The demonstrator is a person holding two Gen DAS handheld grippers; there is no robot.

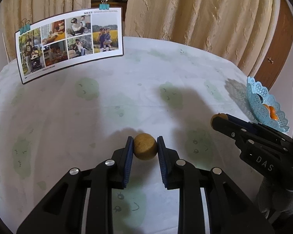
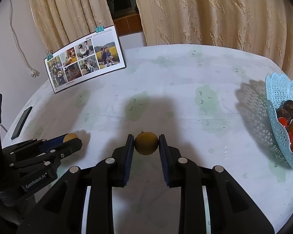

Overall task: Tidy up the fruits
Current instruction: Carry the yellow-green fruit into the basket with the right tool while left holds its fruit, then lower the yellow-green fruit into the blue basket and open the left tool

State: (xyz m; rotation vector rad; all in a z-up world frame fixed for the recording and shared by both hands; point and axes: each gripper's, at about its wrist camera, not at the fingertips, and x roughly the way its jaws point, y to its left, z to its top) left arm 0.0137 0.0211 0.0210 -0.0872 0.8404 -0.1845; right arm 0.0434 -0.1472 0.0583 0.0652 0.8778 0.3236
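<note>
A round, rough, tan fruit (image 1: pixel 145 146) is squeezed between two blue pads above the table. A second round, smoother yellow-brown fruit (image 2: pixel 146 143) with a tiny stem is pinched the same way. Orange, red and dark fruits (image 2: pixel 292 125) sit piled in the blue lacy basket (image 2: pixel 279 105) at the right.

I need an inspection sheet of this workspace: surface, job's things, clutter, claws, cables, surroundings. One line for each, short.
Surface: table under a pale cloth with green patches; shadows fall across it.
Job's things: blue lattice basket at the right edge, holding dark, red and orange fruits; one brown round fruit in the left claw, another round fruit in the right claw.
Clutter: photo card standing with binder clips; dark phone lying near the left edge.
Claws: left claw shut on its fruit; right claw shut on its fruit.
Cables: white cord with plug hanging on the wall.
Surroundings: beige curtains behind the table.
</note>
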